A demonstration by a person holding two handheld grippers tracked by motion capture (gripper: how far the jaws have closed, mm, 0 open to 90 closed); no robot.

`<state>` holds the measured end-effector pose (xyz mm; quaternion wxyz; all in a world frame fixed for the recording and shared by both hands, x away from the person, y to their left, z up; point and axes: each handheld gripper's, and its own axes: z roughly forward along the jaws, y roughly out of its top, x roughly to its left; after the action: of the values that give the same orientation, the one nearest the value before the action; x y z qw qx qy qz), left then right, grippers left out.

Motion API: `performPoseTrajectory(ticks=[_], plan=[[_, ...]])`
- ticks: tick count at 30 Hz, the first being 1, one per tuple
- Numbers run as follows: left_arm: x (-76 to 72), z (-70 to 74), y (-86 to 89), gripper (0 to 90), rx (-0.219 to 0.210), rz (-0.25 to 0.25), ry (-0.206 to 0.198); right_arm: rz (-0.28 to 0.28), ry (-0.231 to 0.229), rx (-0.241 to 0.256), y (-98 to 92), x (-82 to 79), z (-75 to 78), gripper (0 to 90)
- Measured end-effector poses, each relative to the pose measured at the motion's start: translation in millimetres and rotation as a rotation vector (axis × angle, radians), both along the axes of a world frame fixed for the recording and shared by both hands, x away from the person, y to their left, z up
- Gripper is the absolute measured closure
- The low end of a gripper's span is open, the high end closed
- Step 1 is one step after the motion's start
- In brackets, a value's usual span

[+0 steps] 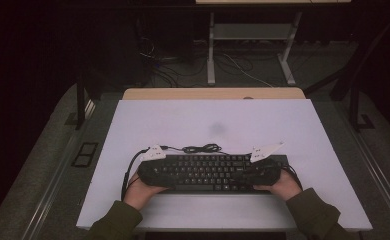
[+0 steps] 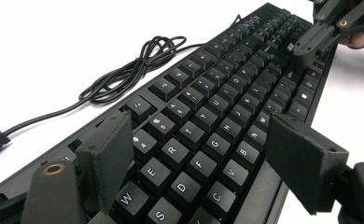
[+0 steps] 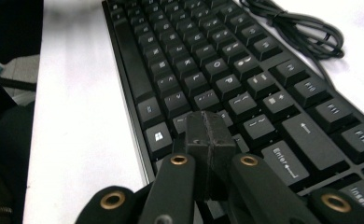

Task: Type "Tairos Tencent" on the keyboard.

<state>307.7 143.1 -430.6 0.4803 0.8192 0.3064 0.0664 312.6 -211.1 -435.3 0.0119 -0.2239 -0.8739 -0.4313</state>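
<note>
- nearest in the high view, two olive-green sleeves come in from the bottom edge, the left hand [image 1: 142,189] and the right hand [image 1: 282,184] each holding tongs at one end of the keyboard.
- the flat black plastic keyboard [image 1: 208,172] lies lengthwise across the near half of the white tabletop [image 1: 193,122], its long side towards the person.
- the left tongs [image 2: 208,168] stand wide open over the keyboard's left end: in the left gripper view one pad sits at the far edge of the key rows, the other past the near edge, the w, e, r, d, f keys between them.
- the right tongs [image 3: 208,140] are closed, pad against pad with nothing between, their tip over the keys just left of the enter key.
- behind the keyboard, its thin black cable [image 1: 201,148] lies in a loose bundle on the tabletop, touching it.
- farther off, a pale wooden strip [image 1: 213,93] borders the tabletop's far edge, with a grey metal frame [image 1: 250,45] on the dark floor beyond.
</note>
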Motion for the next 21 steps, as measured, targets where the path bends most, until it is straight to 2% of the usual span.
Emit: performPoseTrajectory(ticks=[5,15,21], plan=[[0.8,1.7,-2.2,23.3,-0.009,-0.006,-0.002,0.007,-0.011,-0.034,1.6,-1.4,-1.8,89.3],[6.1,3.1,-7.1,28.5,-0.006,-0.01,-0.005,0.009,-0.014,-0.052,1.4,-1.8,-4.9,89.3],[9.1,2.6,-9.3,43.0,-0.013,-0.002,-0.008,0.012,-0.013,-0.05,1.8,-1.5,-5.4,89.3]])
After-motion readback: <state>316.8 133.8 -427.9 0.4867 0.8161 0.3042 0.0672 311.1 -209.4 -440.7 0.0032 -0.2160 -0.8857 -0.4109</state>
